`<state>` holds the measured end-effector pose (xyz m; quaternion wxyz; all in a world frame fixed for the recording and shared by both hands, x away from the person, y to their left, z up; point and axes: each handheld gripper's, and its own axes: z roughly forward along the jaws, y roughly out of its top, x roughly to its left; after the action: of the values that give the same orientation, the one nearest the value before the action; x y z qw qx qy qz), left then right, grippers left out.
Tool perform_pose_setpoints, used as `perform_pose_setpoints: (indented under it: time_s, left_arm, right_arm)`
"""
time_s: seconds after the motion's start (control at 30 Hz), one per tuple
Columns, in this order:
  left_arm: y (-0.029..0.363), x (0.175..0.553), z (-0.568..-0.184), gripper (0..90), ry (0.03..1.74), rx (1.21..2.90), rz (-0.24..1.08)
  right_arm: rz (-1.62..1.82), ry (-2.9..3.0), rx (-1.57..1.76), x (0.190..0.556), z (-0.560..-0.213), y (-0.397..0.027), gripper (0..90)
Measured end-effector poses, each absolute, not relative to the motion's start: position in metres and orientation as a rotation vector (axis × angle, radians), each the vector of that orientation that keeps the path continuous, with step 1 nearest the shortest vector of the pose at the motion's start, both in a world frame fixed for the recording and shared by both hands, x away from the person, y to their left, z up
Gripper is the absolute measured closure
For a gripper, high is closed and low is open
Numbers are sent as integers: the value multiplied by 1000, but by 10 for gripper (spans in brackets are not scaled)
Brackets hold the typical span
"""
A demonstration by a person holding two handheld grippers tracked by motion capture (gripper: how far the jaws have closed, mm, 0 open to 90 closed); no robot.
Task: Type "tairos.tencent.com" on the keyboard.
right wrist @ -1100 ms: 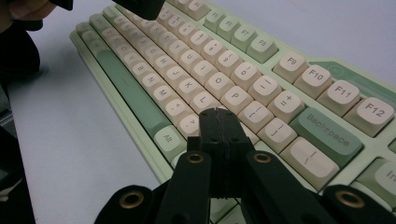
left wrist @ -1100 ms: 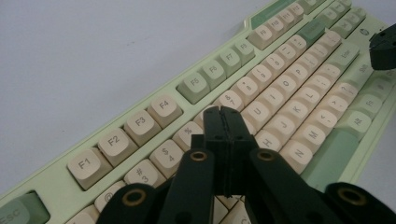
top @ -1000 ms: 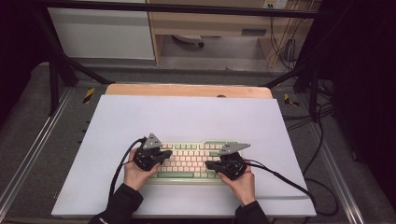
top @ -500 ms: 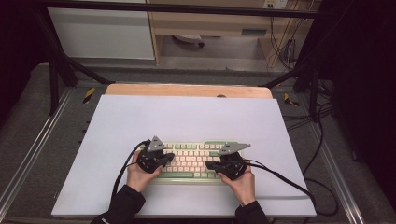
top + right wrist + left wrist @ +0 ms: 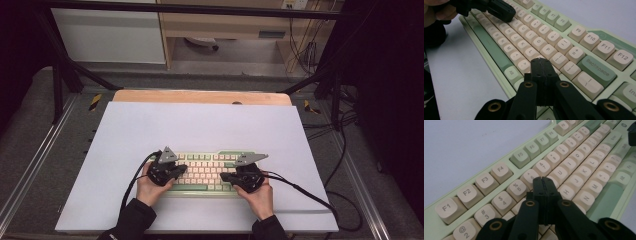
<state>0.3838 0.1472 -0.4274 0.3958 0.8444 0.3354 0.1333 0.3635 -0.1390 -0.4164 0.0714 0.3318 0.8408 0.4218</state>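
White sheeting (image 5: 200,125) covers the table in the high view, with a strip of bare wood (image 5: 200,96) along its far edge and dark floor and cables at the frame's right. A pale green keyboard (image 5: 207,172) with cream keys lies in the lower middle of the frame, long side running left to right.

The left gripper (image 5: 181,170) sits over the keyboard's left end, held by the left hand (image 5: 150,187) coming up from the bottom edge; its cable loops down the lower left. The right gripper (image 5: 227,176) sits over the right end, held by the right hand (image 5: 257,197), its cable trailing off to the lower right. Each carries a grey plate on top.

In the left gripper view the left gripper's (image 5: 543,180) jaws are pressed together with nothing between them, tips over the number and upper letter rows near the 6 key. The function row runs from lower left to upper right, and the other gripper's black tip shows at the upper right corner.

In the right gripper view the right gripper's (image 5: 541,60) jaws are likewise closed on nothing, tips just above the keys in the lower middle of the frame, left of Backspace (image 5: 596,67). The left gripper shows at the upper left of that frame, above the letter keys.
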Motion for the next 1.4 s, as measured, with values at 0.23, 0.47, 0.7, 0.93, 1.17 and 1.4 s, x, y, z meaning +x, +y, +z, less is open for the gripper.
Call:
perform_pose_setpoints:
  time_s: [0.23, 0.47, 0.7, 0.93, 1.17, 1.4]
  left_arm:
    - [152, 378, -422, 900, 837, 2130, 338]
    - [165, 374, -417, 900, 849, 2104, 327]
    - [180, 369, -415, 900, 867, 2087, 322]
    - [192, 365, -419, 900, 886, 2090, 322]
    - [207, 357, -422, 900, 909, 2090, 332]
    - [219, 351, -425, 900, 923, 2086, 334]
  right_arm:
    - [1270, 2529, 996, 364, -417, -139, 900]
    - [1258, 2522, 996, 363, -415, -140, 900]
    - [1259, 2521, 998, 363, -415, -139, 900]
    - [1258, 2523, 1010, 363, -414, -139, 900]
    - [1277, 2514, 1003, 364, -412, -139, 900]
    - [1273, 2526, 996, 366, -412, -133, 900]
